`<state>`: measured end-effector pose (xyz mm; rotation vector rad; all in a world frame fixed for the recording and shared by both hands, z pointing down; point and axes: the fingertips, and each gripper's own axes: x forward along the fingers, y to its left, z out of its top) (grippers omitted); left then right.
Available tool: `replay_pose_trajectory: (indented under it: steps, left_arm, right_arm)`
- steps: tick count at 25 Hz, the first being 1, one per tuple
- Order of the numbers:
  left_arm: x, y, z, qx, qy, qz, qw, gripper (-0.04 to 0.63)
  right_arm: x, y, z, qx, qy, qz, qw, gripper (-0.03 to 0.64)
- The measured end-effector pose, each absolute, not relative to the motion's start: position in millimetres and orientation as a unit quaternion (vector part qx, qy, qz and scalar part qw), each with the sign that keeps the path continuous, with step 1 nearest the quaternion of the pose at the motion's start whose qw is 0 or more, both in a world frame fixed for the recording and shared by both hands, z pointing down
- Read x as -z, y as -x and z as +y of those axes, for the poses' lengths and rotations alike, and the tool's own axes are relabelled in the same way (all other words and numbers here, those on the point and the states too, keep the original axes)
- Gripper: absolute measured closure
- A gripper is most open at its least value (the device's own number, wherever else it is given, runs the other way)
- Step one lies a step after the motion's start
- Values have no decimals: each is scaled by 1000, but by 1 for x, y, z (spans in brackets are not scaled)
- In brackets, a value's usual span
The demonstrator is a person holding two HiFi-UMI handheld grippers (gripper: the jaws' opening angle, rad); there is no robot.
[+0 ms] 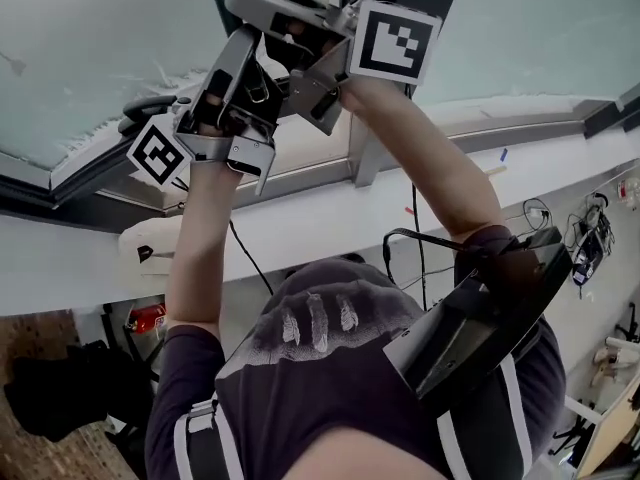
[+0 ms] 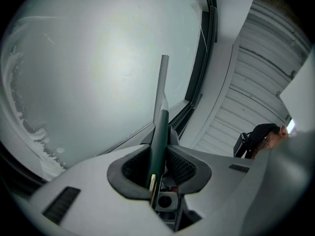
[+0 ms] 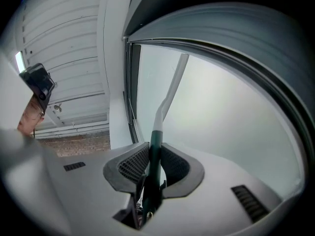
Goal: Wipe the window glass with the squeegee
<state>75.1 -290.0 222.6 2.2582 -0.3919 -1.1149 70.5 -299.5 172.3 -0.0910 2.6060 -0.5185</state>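
Left gripper (image 2: 159,162) and right gripper (image 3: 153,163) both clamped on dark green-handled plastic squeegee (image 2: 160,127), raised in front of pale frosted window glass (image 2: 98,73). Blade contact unclear. Keep 2 grips aligned, press evenly, 1 straight stroke, no twist.

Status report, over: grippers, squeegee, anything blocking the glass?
Both shut on the squeegee: left gripper, right gripper. It points up at the window glass; contact unclear. Nothing in the way; white residue along the pane edge.
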Motion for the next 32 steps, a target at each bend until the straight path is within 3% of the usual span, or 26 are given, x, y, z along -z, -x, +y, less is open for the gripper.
replay_pose_trajectory:
  steps: [18, 32]
  left_arm:
    - [-277, -95, -278, 427, -823, -168, 334, 495]
    - [-324, -86, -267, 426, -800, -201, 373, 495]
  right_arm:
    - [-251, -87, -302, 288, 72, 936, 188, 540]
    - [-288, -77, -291, 288, 60, 941, 168, 540]
